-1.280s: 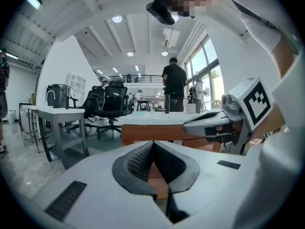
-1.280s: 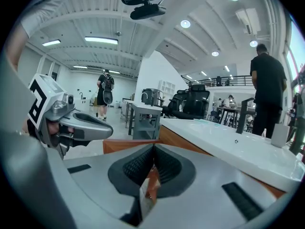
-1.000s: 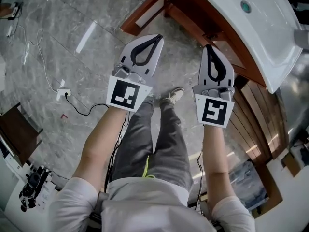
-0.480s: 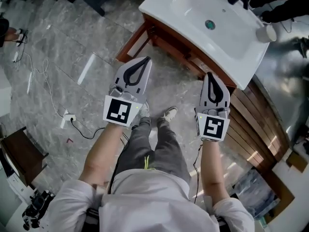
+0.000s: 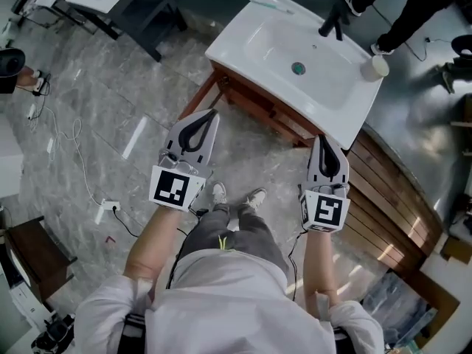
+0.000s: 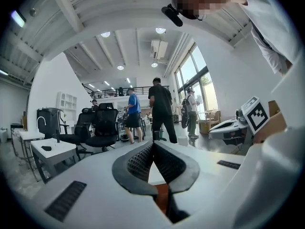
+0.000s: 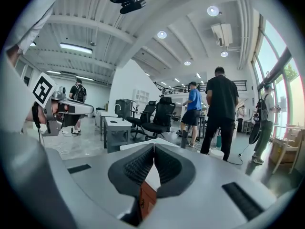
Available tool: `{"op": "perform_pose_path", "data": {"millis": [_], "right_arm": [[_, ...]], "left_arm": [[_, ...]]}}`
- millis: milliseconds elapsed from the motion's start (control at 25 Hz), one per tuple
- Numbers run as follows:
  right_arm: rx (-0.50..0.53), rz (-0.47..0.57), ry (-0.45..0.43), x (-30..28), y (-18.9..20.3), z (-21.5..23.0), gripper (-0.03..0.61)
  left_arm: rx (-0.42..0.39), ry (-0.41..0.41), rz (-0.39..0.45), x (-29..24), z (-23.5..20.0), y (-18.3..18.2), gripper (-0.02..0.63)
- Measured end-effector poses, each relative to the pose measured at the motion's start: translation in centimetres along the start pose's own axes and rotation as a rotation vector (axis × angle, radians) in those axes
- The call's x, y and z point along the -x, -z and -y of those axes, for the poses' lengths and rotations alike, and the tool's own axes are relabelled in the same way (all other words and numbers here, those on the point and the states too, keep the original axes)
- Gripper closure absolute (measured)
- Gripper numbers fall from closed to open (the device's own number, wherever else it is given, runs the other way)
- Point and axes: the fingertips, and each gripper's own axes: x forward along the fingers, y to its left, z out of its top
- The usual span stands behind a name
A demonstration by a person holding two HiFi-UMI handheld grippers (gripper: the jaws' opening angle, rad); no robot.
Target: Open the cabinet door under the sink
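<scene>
The white sink [image 5: 280,43] lies below me on a red-brown wooden cabinet [image 5: 254,103], whose front I see steeply from above; how its door stands I cannot tell. My left gripper [image 5: 210,113] hangs in the air in front of the cabinet's left end, shut and empty. Shut and empty too, the right gripper [image 5: 327,139] hovers by the sink's near right corner. Neither touches anything. The left gripper view has its jaws [image 6: 152,144] closed tip to tip, and so are those in the right gripper view [image 7: 153,146], with a strip of brown cabinet [image 7: 146,198] behind them.
A black tap [image 5: 332,19] and a white cup [image 5: 376,66] stand on the sink. Wooden slats [image 5: 391,190] run along the right. A cable and socket strip [image 5: 103,209] lie on the grey floor at the left. Another person's legs [image 5: 402,6] stand beyond the sink.
Both grippers have risen, still shut. The sink, cut off at the top right before, now shows whole, smaller and nearer the middle of the head view.
</scene>
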Motion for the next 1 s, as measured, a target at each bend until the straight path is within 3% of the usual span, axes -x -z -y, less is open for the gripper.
{"op": "perform_pose_path", "data": {"millis": [280,560,1000], "right_arm": [[-0.009,0.014,0.017,4.0,-3.3,2.5,0.546],[-0.051,0.055,0.049,6.4,-6.2,4.0,0.546],[-0.078,0.102,0.021,7.8,-9.6,5.4,0.546]], "left_arm": [[-0.040,0.022,0.036,0.7,1.1,-5.7,0.597],[-0.027,-0.006,0.084,2.4,0.1,-9.7,0.597],[-0.027,-0.032,0.078,3.3,0.5,-11.5,0.597]]}}
